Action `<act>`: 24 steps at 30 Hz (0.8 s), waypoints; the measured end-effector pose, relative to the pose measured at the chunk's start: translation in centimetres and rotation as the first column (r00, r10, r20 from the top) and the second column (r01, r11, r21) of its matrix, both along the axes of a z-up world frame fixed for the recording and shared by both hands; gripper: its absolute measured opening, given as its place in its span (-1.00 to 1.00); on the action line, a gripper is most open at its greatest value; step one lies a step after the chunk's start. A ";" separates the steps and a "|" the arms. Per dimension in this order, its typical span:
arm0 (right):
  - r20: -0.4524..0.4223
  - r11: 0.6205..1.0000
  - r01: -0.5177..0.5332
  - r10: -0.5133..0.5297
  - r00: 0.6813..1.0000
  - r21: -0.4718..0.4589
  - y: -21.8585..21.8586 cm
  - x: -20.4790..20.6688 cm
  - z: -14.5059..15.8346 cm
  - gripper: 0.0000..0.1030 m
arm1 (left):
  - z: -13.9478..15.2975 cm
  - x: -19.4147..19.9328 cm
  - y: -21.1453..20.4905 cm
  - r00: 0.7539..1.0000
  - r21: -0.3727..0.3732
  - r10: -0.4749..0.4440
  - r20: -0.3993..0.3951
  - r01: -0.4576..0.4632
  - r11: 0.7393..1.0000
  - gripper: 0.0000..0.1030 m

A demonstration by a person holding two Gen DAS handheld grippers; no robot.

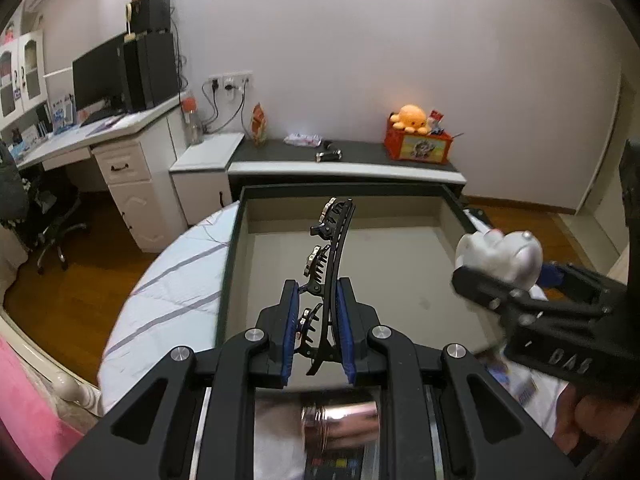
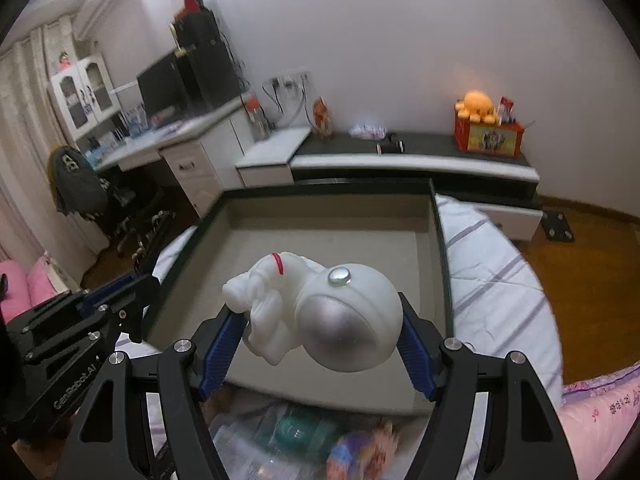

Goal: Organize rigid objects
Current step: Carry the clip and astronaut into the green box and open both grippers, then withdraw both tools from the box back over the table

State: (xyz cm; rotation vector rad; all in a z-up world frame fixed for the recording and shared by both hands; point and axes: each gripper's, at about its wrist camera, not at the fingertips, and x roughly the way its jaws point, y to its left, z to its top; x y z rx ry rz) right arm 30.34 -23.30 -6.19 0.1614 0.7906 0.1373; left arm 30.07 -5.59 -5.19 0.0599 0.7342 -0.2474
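Above the dark-rimmed, beige-lined open tray (image 1: 436,216), left gripper (image 1: 318,324) jaws clamp a long black toothed hair clip (image 1: 332,252); right gripper (image 2: 320,346) jaws clamp a white plastic astronaut figurine (image 2: 320,308).

Orange octopus plush (image 1: 409,117), red box (image 1: 418,145), monitor (image 1: 100,72), office chair (image 1: 48,216)

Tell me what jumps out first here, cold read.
The white astronaut figure, clamped between the right gripper fingers, fills the middle of the right wrist view above the open grey box. In the left wrist view, a long black hair clip stands between the left gripper fingers over the same box. Far back, an orange octopus plush sits on a red box against the wall.
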 end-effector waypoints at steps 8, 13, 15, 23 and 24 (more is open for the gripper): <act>-0.132 0.998 -0.030 0.021 0.991 -0.063 0.2 4.2 -4.0 0.43 | -3.9 4.1 -1.8 0.994 0.090 0.057 -0.097 -0.048 0.995 -0.58; -0.151 0.997 -0.048 0.039 0.988 -0.057 -0.2 4.1 -4.8 0.66 | -4.1 3.6 -1.1 0.985 0.153 0.150 -0.083 -0.136 0.979 0.56; -0.143 0.998 -0.051 0.044 0.989 -0.042 -0.6 3.8 -4.5 0.86 | -3.5 2.9 -0.5 0.983 0.157 0.175 -0.064 -0.163 0.974 0.74; -0.017 0.998 -0.050 0.051 0.999 0.049 -1.1 0.6 -0.4 1.00 | 0.5 -1.4 2.0 0.972 0.158 0.234 0.017 -0.234 0.959 1.00; 0.000 0.998 -0.042 0.042 0.999 0.051 -1.1 -0.1 0.2 1.00 | 1.1 -2.3 2.4 0.971 0.151 0.235 0.032 -0.237 0.960 1.00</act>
